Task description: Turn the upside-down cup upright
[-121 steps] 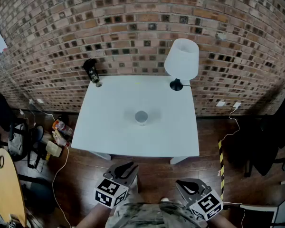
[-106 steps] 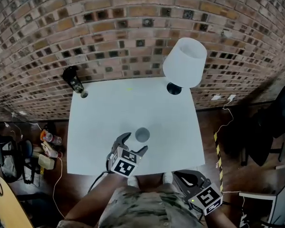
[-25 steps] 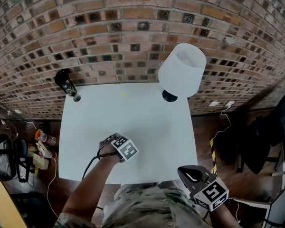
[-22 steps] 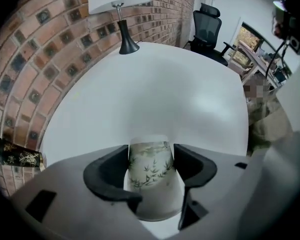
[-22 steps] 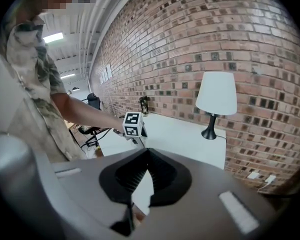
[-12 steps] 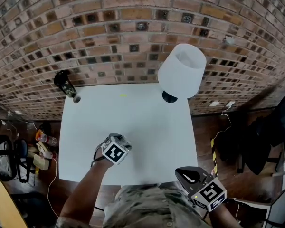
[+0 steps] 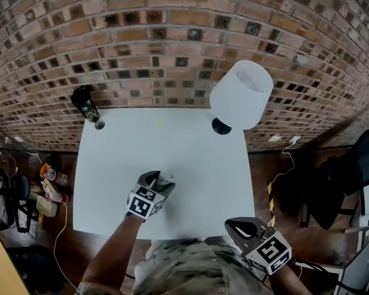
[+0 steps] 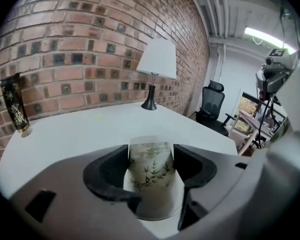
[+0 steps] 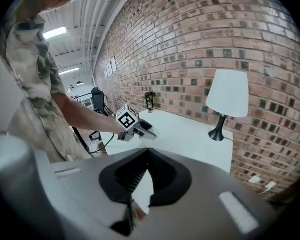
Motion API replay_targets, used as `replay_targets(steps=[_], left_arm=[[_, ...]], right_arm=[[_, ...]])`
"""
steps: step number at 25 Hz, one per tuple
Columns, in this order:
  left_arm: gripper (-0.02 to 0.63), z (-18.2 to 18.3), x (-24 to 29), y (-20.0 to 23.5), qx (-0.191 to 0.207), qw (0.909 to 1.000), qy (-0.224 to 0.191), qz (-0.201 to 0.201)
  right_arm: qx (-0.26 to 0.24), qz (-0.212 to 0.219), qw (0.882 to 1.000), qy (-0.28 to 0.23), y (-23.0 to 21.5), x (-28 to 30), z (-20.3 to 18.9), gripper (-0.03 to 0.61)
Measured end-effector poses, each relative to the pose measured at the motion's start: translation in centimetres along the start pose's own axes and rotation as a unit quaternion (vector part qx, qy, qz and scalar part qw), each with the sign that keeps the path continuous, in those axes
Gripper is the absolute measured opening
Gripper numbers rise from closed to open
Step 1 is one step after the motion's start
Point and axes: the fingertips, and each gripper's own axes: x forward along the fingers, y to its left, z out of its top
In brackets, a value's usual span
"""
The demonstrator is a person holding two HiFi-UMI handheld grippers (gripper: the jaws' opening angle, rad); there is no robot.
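A translucent cup (image 8: 151,176) with a leaf print sits between the jaws of my left gripper (image 8: 151,156), which is shut on it. The cup is held off the white table (image 7: 197,152) and tilted, its narrower end pointing away from the camera. From the head view the cup (image 7: 165,179) sticks out past the left gripper (image 7: 155,185) above the table's front part. My right gripper (image 7: 243,228) hangs off the table's front right corner, jaws shut with nothing in them. The right gripper view shows the left gripper (image 9: 141,129) holding the cup over the table.
A white-shaded lamp (image 7: 240,94) on a black base stands at the table's back right. A dark patterned vase (image 7: 86,105) stands at the back left corner against the brick wall. An office chair (image 7: 350,177) is on the right, and bags and clutter (image 7: 48,186) lie on the floor at left.
My left gripper has risen from the table and rolled over with the cup in it, so the cup now shows past its tips. The right gripper has stayed put.
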Motion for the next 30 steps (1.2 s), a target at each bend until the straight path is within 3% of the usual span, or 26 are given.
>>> replay_targets(steps=[5, 11, 15, 30], left_arm=[[0.288, -0.6, -0.6, -0.1, -0.001, 0.9977, -0.068, 0.004], [0.291, -1.3, -2.1, -0.1, -0.01, 0.9926, -0.121, -0.002], [0.29, -2.4, -3.0, -0.3, -0.005, 0.9933, -0.115, -0.005], [0.294, -5.0, -3.9, -1.4, 0.077, 0.9941, -0.066, -0.038]], right_arm=[[-0.007, -0.001, 1.0, 0.012, 0.7, 0.3, 0.2, 0.002], [-0.017, 0.0, 1.0, 0.024, 1.7, 0.8, 0.4, 0.002], [-0.019, -0.002, 0.999, 0.028, 2.6, 1.3, 0.8, 0.002], [-0.003, -0.036, 0.999, 0.041, 7.7, 0.9, 0.7, 0.002]])
